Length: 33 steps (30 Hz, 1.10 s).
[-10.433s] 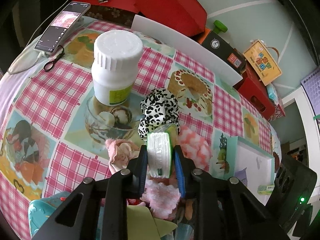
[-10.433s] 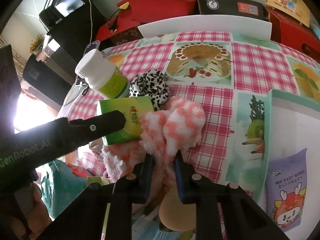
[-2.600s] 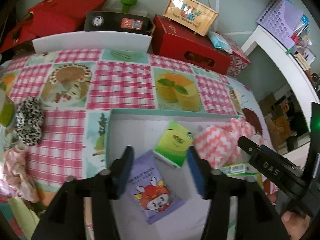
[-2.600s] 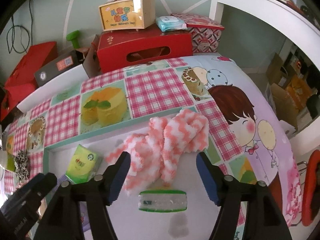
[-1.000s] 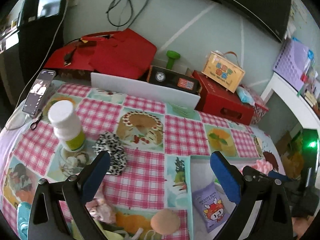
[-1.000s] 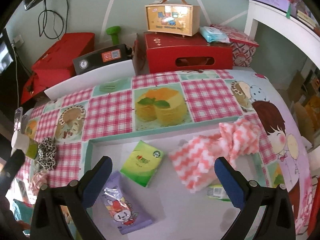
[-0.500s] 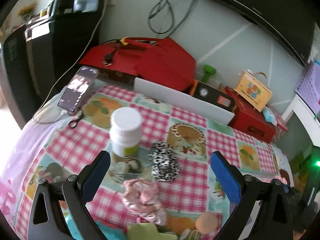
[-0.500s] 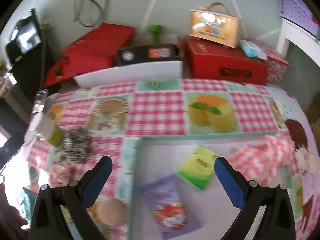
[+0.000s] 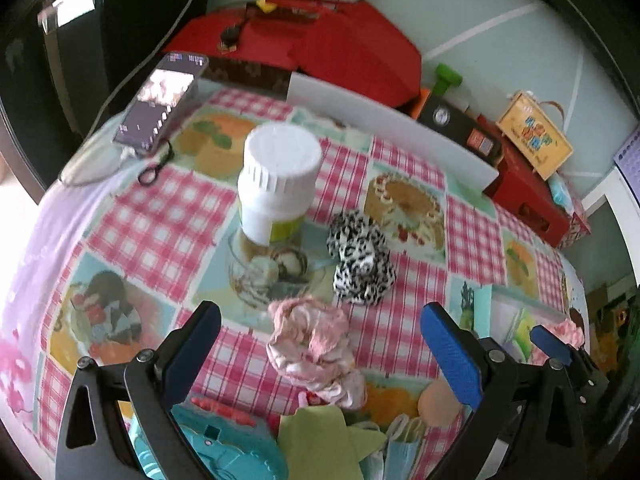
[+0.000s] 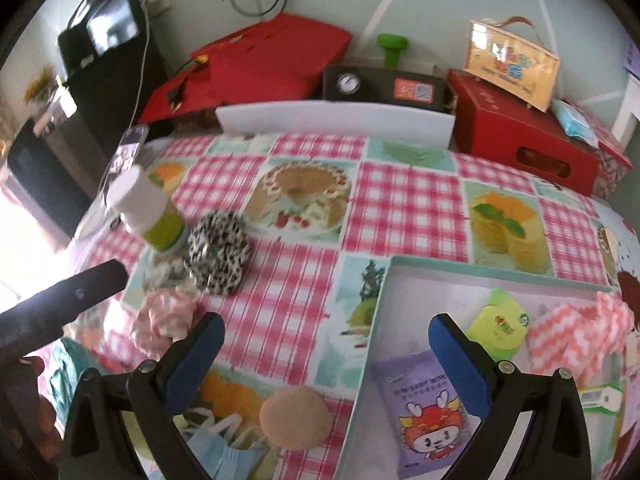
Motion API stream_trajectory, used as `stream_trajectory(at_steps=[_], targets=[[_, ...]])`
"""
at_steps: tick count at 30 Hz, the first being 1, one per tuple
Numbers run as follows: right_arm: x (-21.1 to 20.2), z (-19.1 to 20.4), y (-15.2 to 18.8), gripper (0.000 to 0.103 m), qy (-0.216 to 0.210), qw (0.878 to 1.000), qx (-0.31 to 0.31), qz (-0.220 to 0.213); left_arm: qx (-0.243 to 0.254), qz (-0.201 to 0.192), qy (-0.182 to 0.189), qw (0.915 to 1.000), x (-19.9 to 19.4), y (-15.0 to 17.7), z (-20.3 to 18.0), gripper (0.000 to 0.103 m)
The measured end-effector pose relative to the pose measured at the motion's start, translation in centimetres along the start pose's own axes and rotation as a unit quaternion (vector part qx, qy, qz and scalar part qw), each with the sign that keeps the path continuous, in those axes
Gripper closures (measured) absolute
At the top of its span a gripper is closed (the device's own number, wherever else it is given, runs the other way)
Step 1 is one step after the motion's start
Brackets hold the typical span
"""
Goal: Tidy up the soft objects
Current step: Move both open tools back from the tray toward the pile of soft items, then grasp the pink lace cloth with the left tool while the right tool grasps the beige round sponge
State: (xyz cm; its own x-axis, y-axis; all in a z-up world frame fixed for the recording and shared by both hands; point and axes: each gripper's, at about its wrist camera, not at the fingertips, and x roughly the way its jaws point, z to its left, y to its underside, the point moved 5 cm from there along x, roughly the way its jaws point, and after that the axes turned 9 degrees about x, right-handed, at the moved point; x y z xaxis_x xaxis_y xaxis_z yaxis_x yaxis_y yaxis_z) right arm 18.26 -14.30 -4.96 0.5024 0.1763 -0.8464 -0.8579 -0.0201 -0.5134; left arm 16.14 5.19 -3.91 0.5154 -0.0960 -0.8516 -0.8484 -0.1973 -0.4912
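Observation:
My left gripper (image 9: 322, 318) is open and hovers just over a crumpled pink cloth (image 9: 312, 340). A leopard-print scrunchie (image 9: 362, 256) lies beyond it, and a peach puff (image 9: 438, 402) lies to the right. My right gripper (image 10: 326, 328) is open and empty above the checked tablecloth, left of the white tray (image 10: 384, 280). In the tray lie a green tissue pack (image 10: 500, 324), a purple wipes pack (image 10: 428, 404) and a pink-and-white chevron cloth (image 10: 576, 336). The peach puff (image 10: 296, 418), scrunchie (image 10: 220, 250) and pink cloth (image 10: 164, 320) sit outside the tray.
A white bottle (image 9: 280, 184) stands behind the pink cloth, with a phone (image 9: 160, 100) at the far left. A green cloth (image 9: 324, 436), a blue mask (image 10: 224, 448) and a teal object (image 9: 224, 448) crowd the near edge. Red boxes (image 10: 528, 128) line the back.
Both grippers released the green tissue pack and the chevron cloth into the tray, opened wide, and swung left toward the pile. The left one has come down close over the pink cloth.

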Motion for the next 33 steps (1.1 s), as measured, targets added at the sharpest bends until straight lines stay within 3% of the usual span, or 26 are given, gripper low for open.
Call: stream_trajectory(at_steps=[5,13,19,26,33], targets=[[0.2,0.5,0.9,0.000,-0.011,1.000,-0.018,0.017,0.010,0.027,0.000,0.9996,0.7,0.5,0.0,0.003],[0.6,1.3,2.6,0.015,-0.018,0.998,-0.051,0.045,0.024,0.065,0.012,0.9975,1.8,1.4,-0.6,0.003],[1.2,0.9,4.0,0.018,-0.024,0.996,-0.058,0.070,0.023,0.099,0.018,0.9946,2.9,2.1,-0.8,0.003],[1.5,1.3,4.9,0.021,-0.024,0.994,-0.075,0.081,0.021,0.099,0.021,0.9946,3.0,2.1,-0.9,0.003],[0.7,1.6,5.2,0.034,-0.043,0.992,-0.084,0.080,0.019,0.093,0.026,0.9951,2.8,1.9,-0.8,0.003]])
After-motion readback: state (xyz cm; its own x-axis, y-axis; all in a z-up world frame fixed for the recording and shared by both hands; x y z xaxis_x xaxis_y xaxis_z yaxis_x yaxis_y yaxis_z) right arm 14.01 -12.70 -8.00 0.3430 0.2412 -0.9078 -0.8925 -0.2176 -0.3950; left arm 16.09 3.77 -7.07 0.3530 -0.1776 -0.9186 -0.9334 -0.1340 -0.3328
